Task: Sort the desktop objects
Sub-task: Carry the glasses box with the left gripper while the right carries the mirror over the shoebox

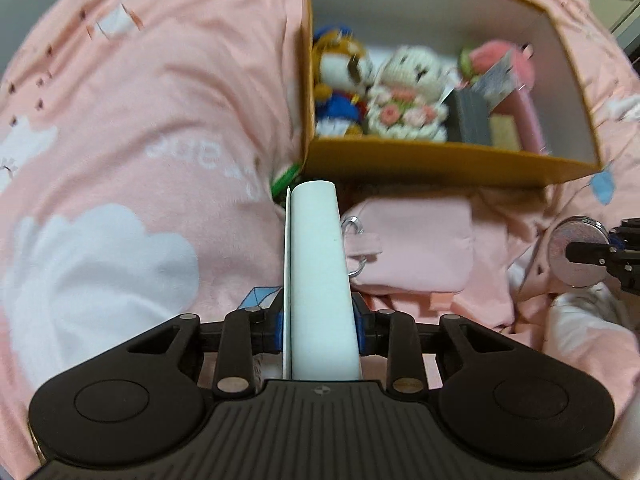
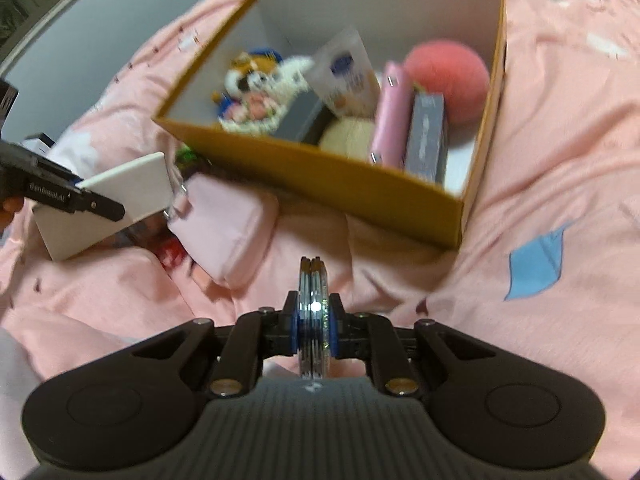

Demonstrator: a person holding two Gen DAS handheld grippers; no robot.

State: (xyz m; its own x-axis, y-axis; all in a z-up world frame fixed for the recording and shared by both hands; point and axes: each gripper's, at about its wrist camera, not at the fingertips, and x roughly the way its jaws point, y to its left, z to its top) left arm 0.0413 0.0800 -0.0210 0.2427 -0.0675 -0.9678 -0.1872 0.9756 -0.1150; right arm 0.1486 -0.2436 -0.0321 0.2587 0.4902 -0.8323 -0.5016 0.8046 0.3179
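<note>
Now left gripper [image 1: 319,330] clamping white box [image 1: 316,264], right gripper [image 2: 314,330] clamping compact [image 2: 313,312]

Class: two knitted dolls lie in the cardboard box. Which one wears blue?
The knitted doll against the box's left wall: blue cap and clothes. Its cream neighbour wears pink flowers.

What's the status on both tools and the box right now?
Left tool shut on flat white box. Right tool shut on round silver compact. Open tan cardboard box ahead, partly filled, nothing blocking.
</note>
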